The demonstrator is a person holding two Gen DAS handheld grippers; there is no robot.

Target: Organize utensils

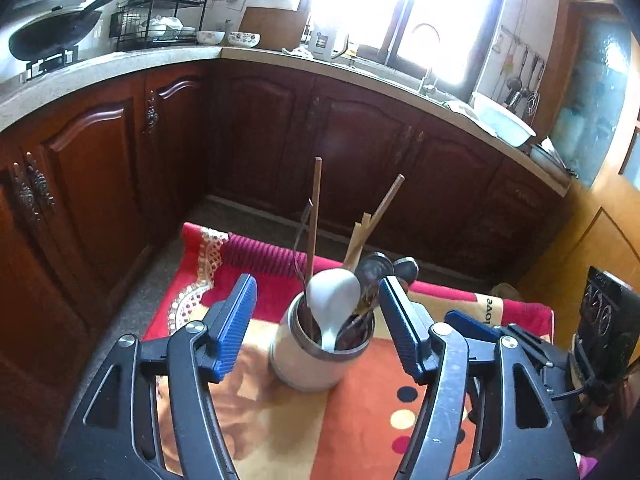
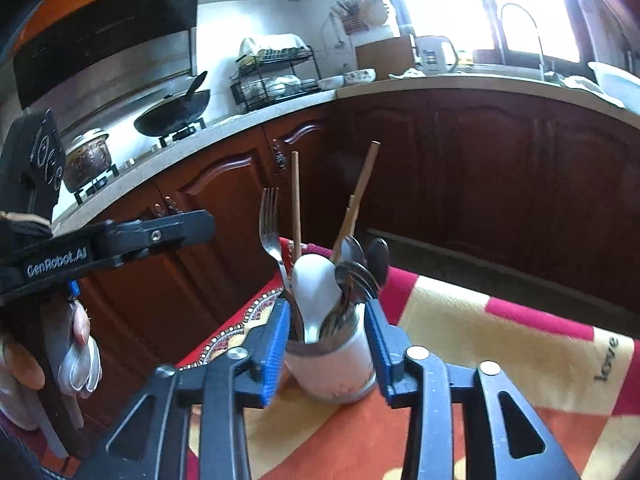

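Both blue-padded grippers, left (image 1: 318,326) and right (image 2: 326,346), jaws apart around white cylindrical utensil holder (image 1: 310,360); steel fork (image 2: 272,232) clear only from right wrist, tines up, upright.

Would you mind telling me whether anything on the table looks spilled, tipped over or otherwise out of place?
Nothing stands out. The cup stands upright on the cloth, and the white spoon, fork, metal spoons and chopsticks all sit inside it. The chopsticks lean at different angles, which is normal.

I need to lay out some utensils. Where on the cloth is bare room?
Bare cloth lies right of the holder, toward the "love" lettering, and at its near side. The holder's mouth is crowded with spoons, fork, chopsticks.
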